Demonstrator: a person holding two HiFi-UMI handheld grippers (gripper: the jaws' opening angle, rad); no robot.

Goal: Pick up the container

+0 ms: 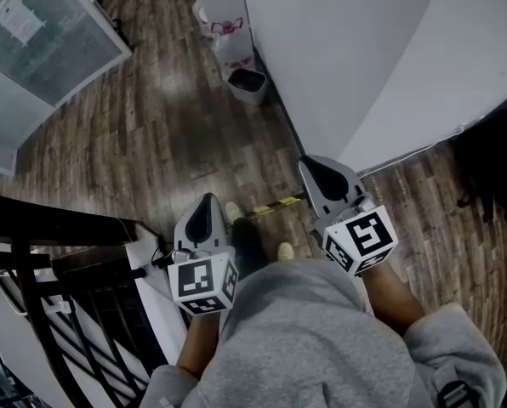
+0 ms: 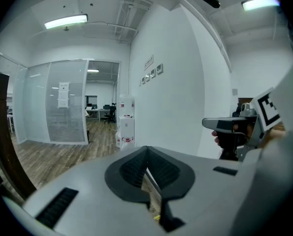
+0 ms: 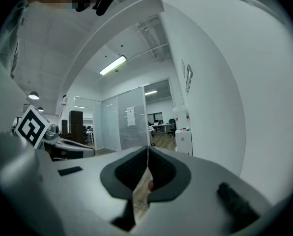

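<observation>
A small grey bin (image 1: 247, 84), the only container-like thing I see, stands on the wood floor against the white wall, far ahead of both grippers. My left gripper (image 1: 206, 202) is held at waist height, its jaws shut with nothing between them; its own view shows the dark pads meeting (image 2: 146, 150). My right gripper (image 1: 308, 163) is level with it on the right, also shut and empty, pads together (image 3: 147, 149). Each gripper shows at the edge of the other's view: the right gripper (image 2: 231, 125), the left gripper (image 3: 68, 148).
A white cabinet (image 1: 222, 7) stands just beyond the bin. The white wall (image 1: 364, 49) runs along the right. A black stair railing (image 1: 58, 262) is at lower left, a glass partition (image 1: 41, 32) at upper left. Yellow-black tape (image 1: 275, 203) crosses the floor near my shoes (image 1: 234, 212).
</observation>
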